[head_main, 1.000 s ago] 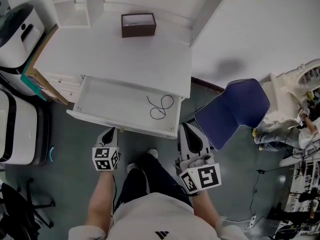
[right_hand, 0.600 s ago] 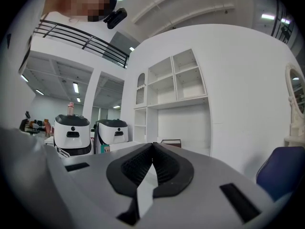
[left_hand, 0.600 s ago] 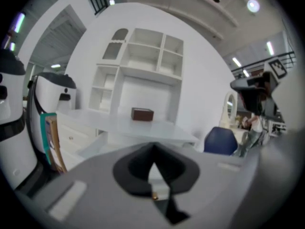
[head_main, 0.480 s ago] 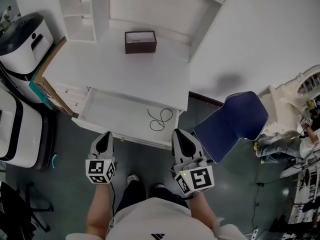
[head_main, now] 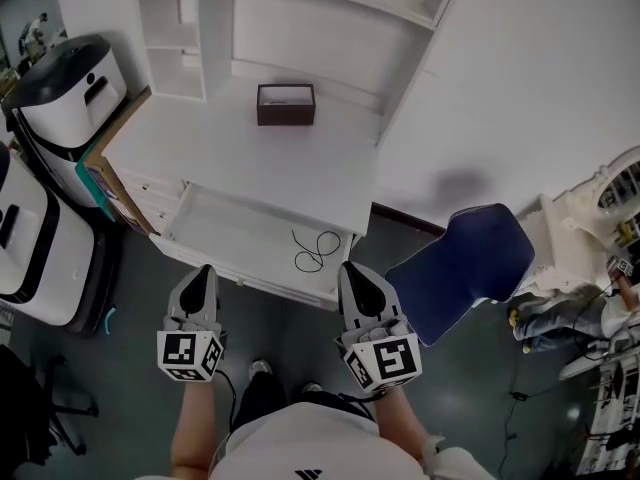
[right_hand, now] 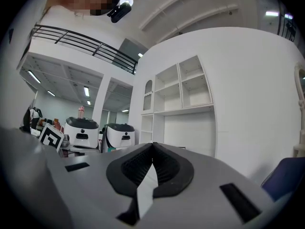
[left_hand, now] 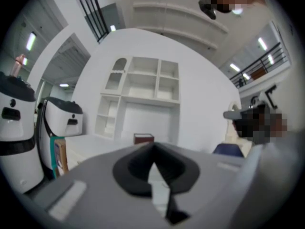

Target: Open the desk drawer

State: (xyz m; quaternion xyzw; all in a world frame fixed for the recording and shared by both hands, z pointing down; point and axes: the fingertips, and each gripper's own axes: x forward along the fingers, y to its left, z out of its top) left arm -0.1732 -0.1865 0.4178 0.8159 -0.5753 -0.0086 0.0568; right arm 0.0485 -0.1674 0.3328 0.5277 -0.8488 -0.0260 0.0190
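The left gripper (head_main: 203, 273) and right gripper (head_main: 355, 271), both clenched on nothing, hang at the near side of the drawer (head_main: 225, 230), which stands pulled out from the desk (head_main: 250, 158) holding a black cord (head_main: 315, 251), with floor (head_main: 300, 333) between them and a blue chair (head_main: 460, 268) at right.

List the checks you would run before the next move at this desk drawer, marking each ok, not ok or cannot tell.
1. Drawer pulled out from under the desk top: ok.
2. Drawer at full travel: cannot tell.
3. Left hand-held gripper jaws together, nothing between them: ok.
4. Right hand-held gripper jaws together, nothing between them: ok.
5. Black cable lies inside the drawer, off its rim: ok.
6. Blue chair stands apart from the drawer, to its right in the head view: ok.
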